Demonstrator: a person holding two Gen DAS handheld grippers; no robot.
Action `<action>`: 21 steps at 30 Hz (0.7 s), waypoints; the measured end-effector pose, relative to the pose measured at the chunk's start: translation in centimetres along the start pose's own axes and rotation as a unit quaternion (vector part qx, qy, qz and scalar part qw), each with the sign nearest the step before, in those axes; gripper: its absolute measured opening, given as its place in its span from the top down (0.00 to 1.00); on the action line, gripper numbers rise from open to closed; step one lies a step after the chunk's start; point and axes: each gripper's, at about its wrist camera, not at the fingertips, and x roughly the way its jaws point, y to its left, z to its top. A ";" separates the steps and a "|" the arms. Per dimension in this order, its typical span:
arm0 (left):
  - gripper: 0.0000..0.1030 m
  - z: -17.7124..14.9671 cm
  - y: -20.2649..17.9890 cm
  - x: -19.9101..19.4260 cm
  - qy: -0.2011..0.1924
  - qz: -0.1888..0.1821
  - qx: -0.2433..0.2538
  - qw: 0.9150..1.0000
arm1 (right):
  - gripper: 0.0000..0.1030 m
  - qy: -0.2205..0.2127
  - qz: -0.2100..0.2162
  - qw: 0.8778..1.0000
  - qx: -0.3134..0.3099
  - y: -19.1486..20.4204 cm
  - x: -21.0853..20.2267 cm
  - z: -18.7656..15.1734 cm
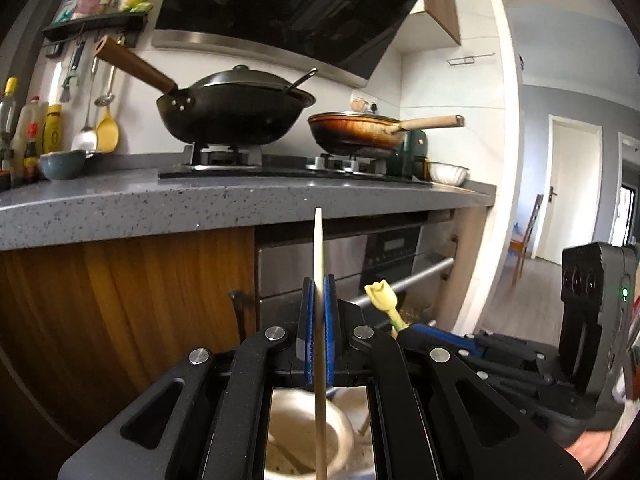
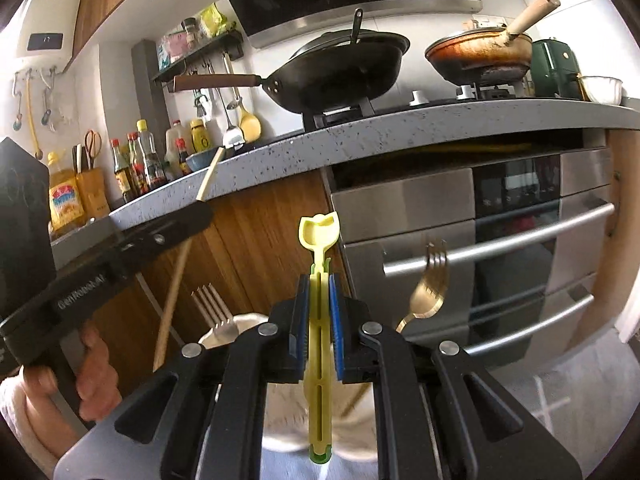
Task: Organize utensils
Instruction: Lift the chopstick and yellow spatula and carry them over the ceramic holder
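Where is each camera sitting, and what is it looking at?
Left wrist: on the left hand-held gripper, shut on a wooden chopstick, facing the stove's black wok; no hand clearly shows.
Right wrist: on the right hand-held gripper, shut on a yellow utensil, facing the oven; the person's left hand shows.
Both share wok and countertop.

We see a kitchen with a grey speckled counter (image 1: pixel 168 204) over wooden cabinet doors (image 1: pixel 132 296) and a steel oven (image 2: pixel 472 248). A black range hood (image 1: pixel 280 4) hangs on the white tiled wall (image 1: pixel 436 80). To the right, an open doorway shows wood flooring (image 1: pixel 536 304), a chair (image 1: pixel 524 240) and a white door (image 1: pixel 568 188)
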 end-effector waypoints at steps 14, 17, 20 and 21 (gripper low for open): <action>0.95 0.5 1.6 3.3 -0.026 0.011 -0.027 0.999 | 0.90 -0.010 0.021 0.999 0.045 -2.4 4.0 -1.7; 0.95 0.1 1.4 3.9 -0.023 0.018 -0.019 0.999 | 0.90 -0.010 0.017 0.999 0.050 -2.7 4.5 -2.0; 0.95 -0.4 1.3 4.2 -0.024 0.021 -0.014 0.999 | 0.90 -0.013 0.012 0.999 0.042 -2.6 4.9 -2.4; 0.95 -0.6 1.3 4.2 -0.024 0.022 -0.013 0.999 | 0.90 -0.013 0.010 0.999 0.040 -2.6 5.1 -2.5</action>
